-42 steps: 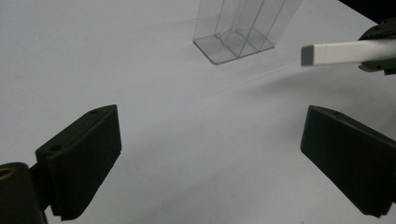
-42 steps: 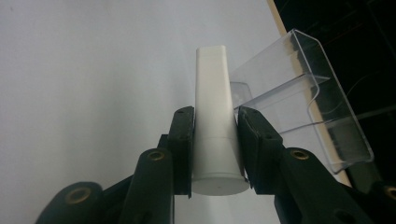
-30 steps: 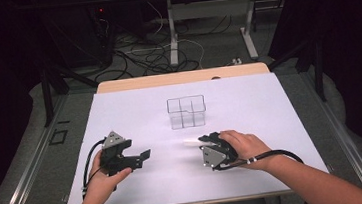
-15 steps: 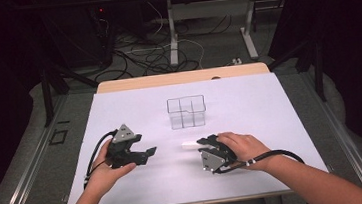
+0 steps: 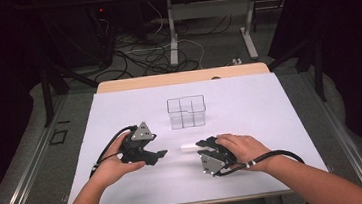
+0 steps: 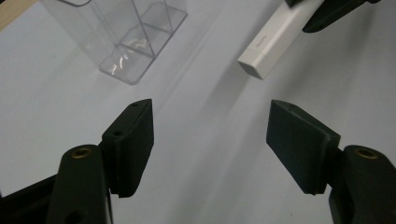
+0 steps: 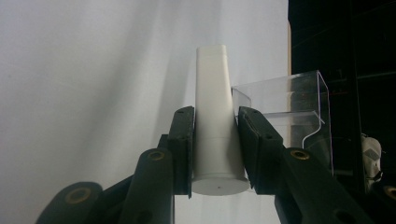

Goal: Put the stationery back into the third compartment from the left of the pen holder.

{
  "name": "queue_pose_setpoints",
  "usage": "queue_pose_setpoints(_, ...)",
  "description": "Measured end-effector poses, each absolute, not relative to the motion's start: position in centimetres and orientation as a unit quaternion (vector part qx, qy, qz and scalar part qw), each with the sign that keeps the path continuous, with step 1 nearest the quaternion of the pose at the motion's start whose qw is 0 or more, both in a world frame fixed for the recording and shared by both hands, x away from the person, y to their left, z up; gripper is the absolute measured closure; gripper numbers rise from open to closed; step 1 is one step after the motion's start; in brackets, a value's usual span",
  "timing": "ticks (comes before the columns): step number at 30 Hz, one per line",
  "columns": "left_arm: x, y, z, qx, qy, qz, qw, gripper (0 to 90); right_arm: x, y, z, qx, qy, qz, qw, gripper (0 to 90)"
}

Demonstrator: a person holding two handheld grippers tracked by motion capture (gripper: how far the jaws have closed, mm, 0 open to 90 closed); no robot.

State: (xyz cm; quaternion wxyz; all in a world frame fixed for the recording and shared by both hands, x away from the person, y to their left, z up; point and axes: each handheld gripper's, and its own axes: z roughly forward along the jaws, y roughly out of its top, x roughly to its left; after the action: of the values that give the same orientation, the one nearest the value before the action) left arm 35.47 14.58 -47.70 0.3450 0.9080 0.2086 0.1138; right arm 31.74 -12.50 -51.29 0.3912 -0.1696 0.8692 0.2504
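Note:
A white tube lies level just above the white table, and my right gripper is shut on its capped end. In the right gripper view the tube stands between the two pads, which press on its sides, my right gripper pointing at the clear box. My left gripper sits left of the tube's free end and points at it. Its jaws have just been closing, and nothing is between them. In the left gripper view my left gripper is open over bare table, short of the tube.
A clear plastic box with compartments stands on the table behind both grippers; it is also in the left gripper view. A wooden strip runs along the table's far edge. Cables and desk legs cover the floor beyond.
My left gripper has moved right and slightly up toward the tube's free end, and its jaws have narrowed. The right gripper and the tube have stayed put.

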Motion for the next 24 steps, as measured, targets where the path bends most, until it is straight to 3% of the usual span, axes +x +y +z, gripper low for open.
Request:
queue_pose_setpoints(6, 36.3, 13.7, -47.6, 0.923, 0.182, 0.09, 0.327, 42.1, 31.3, -12.2, -51.2, -0.182, 0.871, 0.244, 0.385, 66.8)
queue_pose_setpoints(24, 36.4, 10.6, -47.5, 0.948, 0.096, 0.113, 0.28, 39.2, 31.1, -11.9, -51.4, -0.191, 0.865, 0.251, 0.39, 66.8)
